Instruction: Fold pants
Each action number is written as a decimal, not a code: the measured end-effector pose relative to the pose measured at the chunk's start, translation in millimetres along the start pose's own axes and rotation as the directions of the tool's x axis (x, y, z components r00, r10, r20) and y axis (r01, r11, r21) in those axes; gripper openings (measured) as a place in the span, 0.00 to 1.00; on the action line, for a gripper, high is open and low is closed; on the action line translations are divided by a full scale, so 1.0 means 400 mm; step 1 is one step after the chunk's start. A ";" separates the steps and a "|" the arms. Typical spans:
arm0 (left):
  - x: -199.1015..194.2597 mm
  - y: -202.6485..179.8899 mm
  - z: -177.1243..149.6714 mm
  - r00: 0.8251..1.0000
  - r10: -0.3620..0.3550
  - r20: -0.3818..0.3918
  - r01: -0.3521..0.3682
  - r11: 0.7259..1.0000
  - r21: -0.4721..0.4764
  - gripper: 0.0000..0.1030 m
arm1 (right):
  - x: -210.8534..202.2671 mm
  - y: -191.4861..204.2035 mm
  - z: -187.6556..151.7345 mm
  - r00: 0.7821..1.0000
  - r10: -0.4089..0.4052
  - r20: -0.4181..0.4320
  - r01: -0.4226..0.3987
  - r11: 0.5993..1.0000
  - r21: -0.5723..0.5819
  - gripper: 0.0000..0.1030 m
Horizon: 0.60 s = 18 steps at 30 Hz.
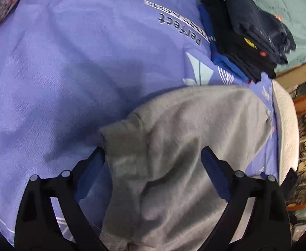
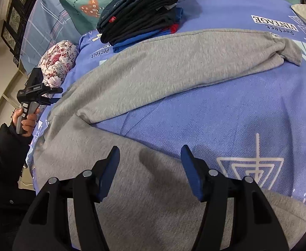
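Observation:
Grey sweatpants (image 2: 153,77) lie spread on a blue printed bedsheet (image 2: 226,125). One leg runs up to the right and ends in a crumpled cuff (image 2: 288,52); the other leg lies under my right gripper (image 2: 150,152). That gripper is open and hovers over the grey cloth with nothing pinched. In the left wrist view, my left gripper (image 1: 153,152) stands wide open above the end of the pants (image 1: 184,136), its fingers apart from the cloth. The right wrist view shows the left gripper (image 2: 57,95) in a hand at the bed's left edge.
A stack of folded dark clothes (image 2: 140,14) (image 1: 242,41) sits at the far side of the sheet, beside the far leg. A floral pillow (image 2: 57,62) and a plaid pillow (image 2: 46,21) lie at the left. The white mattress edge (image 1: 286,125) borders wooden shelving.

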State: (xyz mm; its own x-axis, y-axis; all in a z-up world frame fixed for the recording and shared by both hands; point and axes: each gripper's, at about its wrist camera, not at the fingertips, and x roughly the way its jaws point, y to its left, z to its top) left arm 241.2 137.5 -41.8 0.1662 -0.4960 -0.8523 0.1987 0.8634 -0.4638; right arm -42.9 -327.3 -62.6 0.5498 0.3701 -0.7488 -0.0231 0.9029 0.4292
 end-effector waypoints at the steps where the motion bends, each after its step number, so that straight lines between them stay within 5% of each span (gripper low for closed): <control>1: -0.002 0.004 0.008 0.999 -0.039 0.006 0.039 0.999 -0.011 0.89 | 0.000 -0.001 -0.001 1.000 0.002 0.000 -0.002 1.000 0.001 0.60; 6: -0.017 -0.029 0.034 0.990 -0.132 0.049 0.129 0.990 0.046 0.88 | 0.006 -0.006 -0.003 1.000 0.022 -0.012 -0.022 1.000 0.009 0.61; 11: 0.059 -0.023 0.053 0.999 -0.054 0.001 0.054 0.999 -0.008 0.85 | 0.007 -0.001 -0.007 1.000 0.023 -0.012 -0.023 1.000 -0.002 0.62; 14: 0.051 -0.047 0.043 0.999 0.016 0.042 -0.016 1.000 0.008 0.77 | 0.003 -0.001 -0.008 1.000 0.026 -0.006 -0.026 1.000 0.000 0.62; 16: 0.044 -0.058 0.038 0.995 0.069 0.074 -0.070 0.997 0.013 0.53 | 0.002 -0.004 -0.007 1.000 0.030 -0.004 -0.030 1.000 0.008 0.62; 17: 0.035 -0.055 0.034 0.993 0.079 0.082 -0.080 0.997 0.007 0.24 | 0.002 -0.005 -0.006 1.000 0.029 0.000 -0.029 1.000 0.011 0.62; 18: 0.024 -0.052 0.031 0.995 0.055 0.089 -0.055 0.998 -0.003 0.07 | 0.002 -0.004 -0.005 1.000 0.026 0.002 -0.026 1.000 0.013 0.62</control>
State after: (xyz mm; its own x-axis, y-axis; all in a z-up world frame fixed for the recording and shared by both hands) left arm 250.6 113.5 -37.2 0.2619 -0.4539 -0.8517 0.1863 0.8897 -0.4168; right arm -44.1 -328.0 -65.1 0.5508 0.3933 -0.7362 -0.0266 0.8899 0.4555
